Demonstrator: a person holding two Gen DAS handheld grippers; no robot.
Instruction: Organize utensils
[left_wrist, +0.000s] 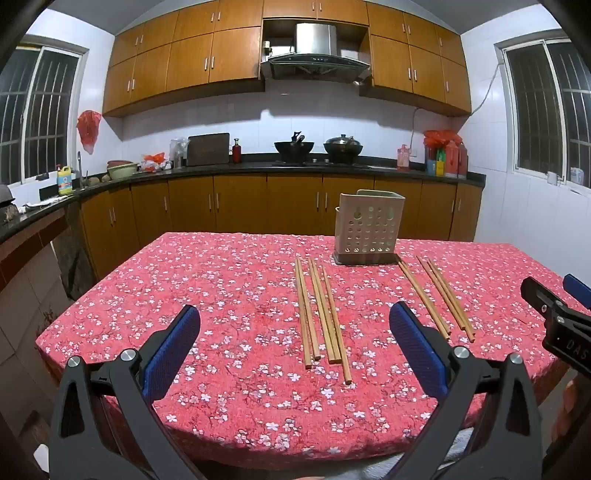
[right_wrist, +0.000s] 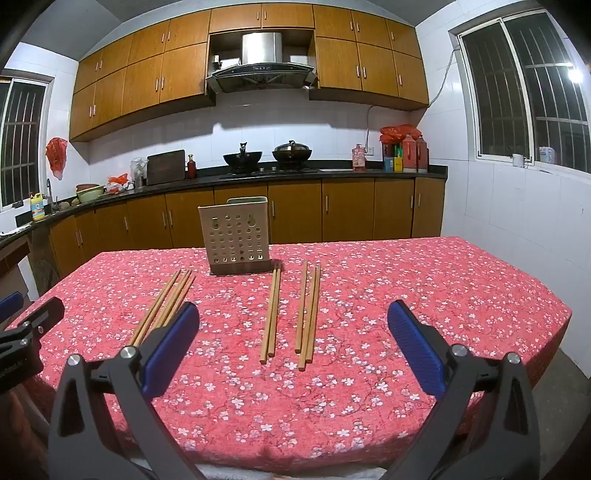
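Several wooden chopsticks lie on the red floral tablecloth (left_wrist: 221, 295) in two groups. The left group (left_wrist: 321, 314) lies ahead of my left gripper (left_wrist: 295, 332), which is open and empty above the table's near edge. The right group (left_wrist: 439, 299) lies further right. In the right wrist view the right group (right_wrist: 291, 314) lies ahead of my right gripper (right_wrist: 293, 328), open and empty; the left group (right_wrist: 166, 302) is partly hidden behind its left finger (right_wrist: 173, 343). A beige perforated utensil holder (left_wrist: 367, 229) stands upright beyond the chopsticks, also in the right wrist view (right_wrist: 236, 236).
The table (right_wrist: 443, 280) stands in a kitchen. A black counter (left_wrist: 258, 168) with woks, bottles and a cutting board runs along the back wall. The right gripper (left_wrist: 554, 314) shows at the right edge of the left view, the left gripper (right_wrist: 22, 325) at the left edge of the right view.
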